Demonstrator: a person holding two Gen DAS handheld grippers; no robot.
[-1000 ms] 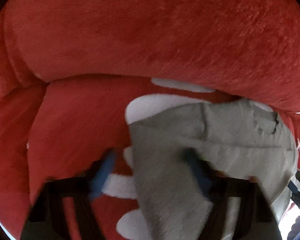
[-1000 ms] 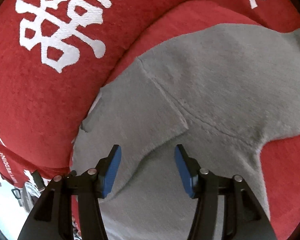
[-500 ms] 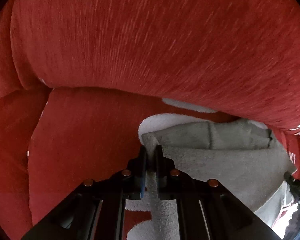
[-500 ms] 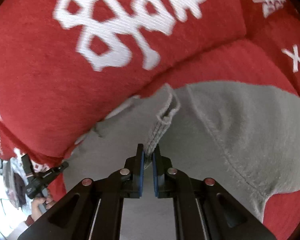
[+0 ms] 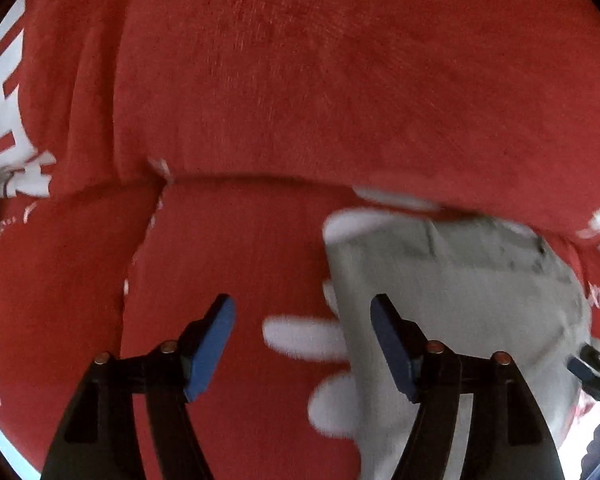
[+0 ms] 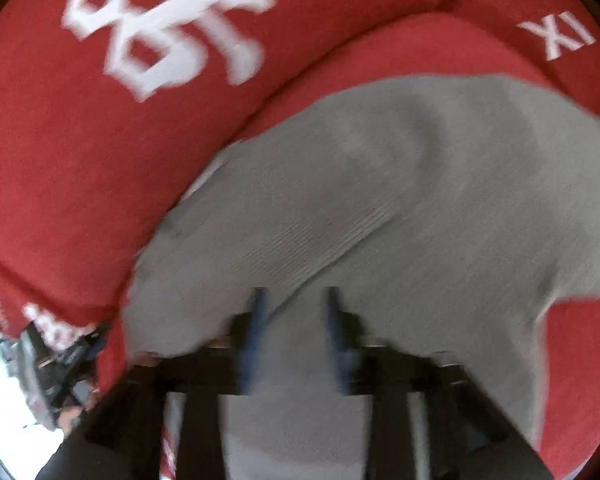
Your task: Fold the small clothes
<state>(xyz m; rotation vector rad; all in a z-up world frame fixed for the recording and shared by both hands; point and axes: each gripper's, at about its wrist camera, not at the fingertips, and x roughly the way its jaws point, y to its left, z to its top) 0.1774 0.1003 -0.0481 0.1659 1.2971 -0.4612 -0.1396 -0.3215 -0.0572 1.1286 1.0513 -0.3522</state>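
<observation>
From the left wrist, the left gripper (image 5: 302,346) is seen opening, nothing pinched, the grey garment (image 5: 460,300) lying under its right finger on the red cushion (image 5: 240,260). From the right wrist, the right gripper (image 6: 294,330) is likewise opening, empty, over the grey garment (image 6: 380,200). A fold appears just released; a fresh edge must be gripped next.

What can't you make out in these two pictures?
- Left view: the grey garment's right side, cut off by the frame edge and blurred.
- Right view: the right gripper is smeared by motion; its pads' edges are unclear.
- Right view: white lettering on the red cushion, blurred and cropped.
</observation>
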